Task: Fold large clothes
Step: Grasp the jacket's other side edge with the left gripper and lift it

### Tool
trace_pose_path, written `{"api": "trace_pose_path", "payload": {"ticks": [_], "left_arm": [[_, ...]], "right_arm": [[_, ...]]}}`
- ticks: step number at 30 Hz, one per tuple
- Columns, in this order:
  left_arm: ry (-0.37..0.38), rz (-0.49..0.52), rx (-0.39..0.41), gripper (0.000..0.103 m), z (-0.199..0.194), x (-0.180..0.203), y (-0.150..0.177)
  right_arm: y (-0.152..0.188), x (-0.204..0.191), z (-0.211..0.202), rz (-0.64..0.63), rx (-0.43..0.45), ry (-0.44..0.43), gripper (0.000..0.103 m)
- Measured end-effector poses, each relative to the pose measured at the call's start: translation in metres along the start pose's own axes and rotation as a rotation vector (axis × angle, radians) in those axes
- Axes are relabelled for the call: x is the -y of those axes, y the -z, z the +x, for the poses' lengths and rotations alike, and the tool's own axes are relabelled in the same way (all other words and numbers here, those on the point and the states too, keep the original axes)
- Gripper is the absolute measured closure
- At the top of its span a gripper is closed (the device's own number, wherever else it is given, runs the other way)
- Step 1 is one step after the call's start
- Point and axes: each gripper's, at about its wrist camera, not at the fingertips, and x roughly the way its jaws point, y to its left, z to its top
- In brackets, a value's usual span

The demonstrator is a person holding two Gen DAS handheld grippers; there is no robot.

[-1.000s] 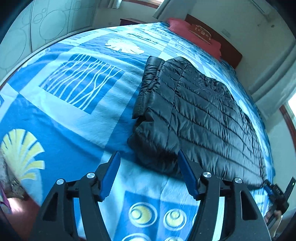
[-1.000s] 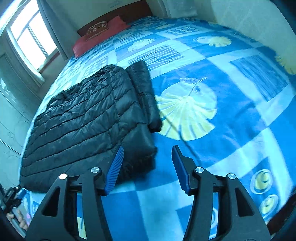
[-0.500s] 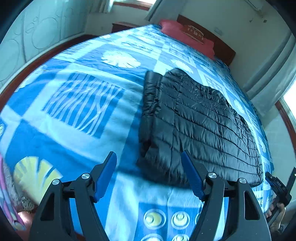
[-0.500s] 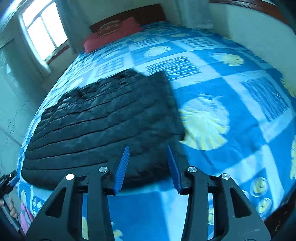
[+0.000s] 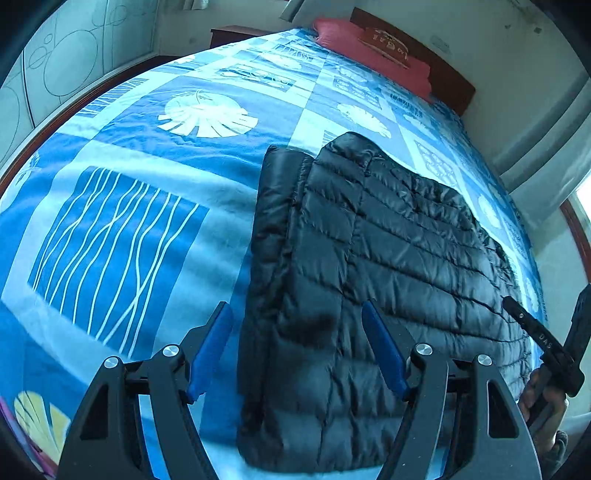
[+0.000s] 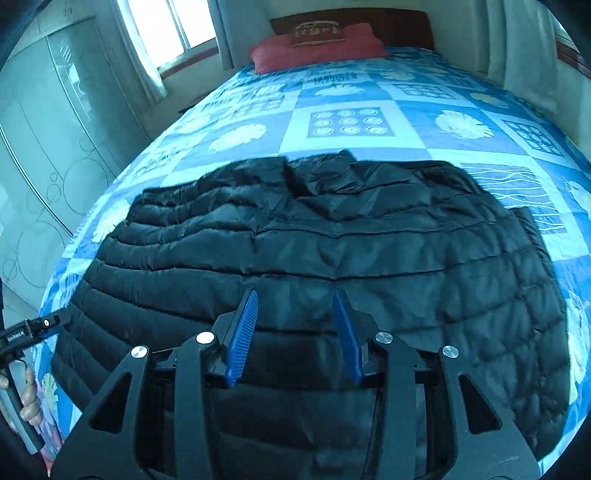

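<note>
A black quilted puffer jacket [image 5: 369,258] lies folded flat on the blue patterned bedspread [image 5: 129,221]. My left gripper [image 5: 295,332] is open and empty, hovering over the jacket's near left corner, with a folded sleeve along that edge. In the right wrist view the jacket [image 6: 332,240] fills the middle. My right gripper [image 6: 293,317] is open and empty above the jacket's near edge, around its middle. The other gripper shows at the right edge of the left wrist view [image 5: 546,347] and at the left edge of the right wrist view [image 6: 29,332].
A red pillow [image 6: 317,48] lies at the wooden headboard [image 6: 388,22]. A wardrobe with circle patterns [image 6: 44,147] stands along one side of the bed. A window with curtains [image 6: 166,33] is beside the headboard. A nightstand [image 5: 236,35] stands near the bed's far corner.
Both grippers have moved in over the jacket. The right one swung from the jacket's right corner to its near edge middle and its jaws narrowed a little. The jacket has not moved.
</note>
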Motion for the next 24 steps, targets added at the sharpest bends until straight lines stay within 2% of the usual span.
{"api": "trace_pose_path", "payload": {"ticks": [2,7,11,19,22,24], "left_arm": [[-0.007,0.004,-0.014,0.032,0.007,-0.002,-0.004],[0.022,-0.012,-0.049,0.032,0.023,-0.004,-0.012],[0.033,0.006,-0.082,0.031,0.035,-0.001,-0.02],[0.034,0.044,-0.144,0.025,0.063,0.002,-0.028],[0.077,0.03,-0.151,0.028,0.071,-0.004,-0.025],[0.1,0.041,-0.146,0.04,0.07,-0.001,-0.023]], "right_arm": [[0.009,-0.001,0.022,-0.007,-0.048,0.024,0.06],[0.025,-0.004,0.03,-0.038,-0.012,0.058,0.059],[0.027,0.0,0.032,-0.025,-0.007,0.04,0.059],[0.03,-0.001,0.034,-0.037,0.003,0.057,0.059],[0.031,-0.002,0.034,-0.037,0.01,0.058,0.059],[0.032,-0.002,0.035,-0.039,0.011,0.06,0.059]]}}
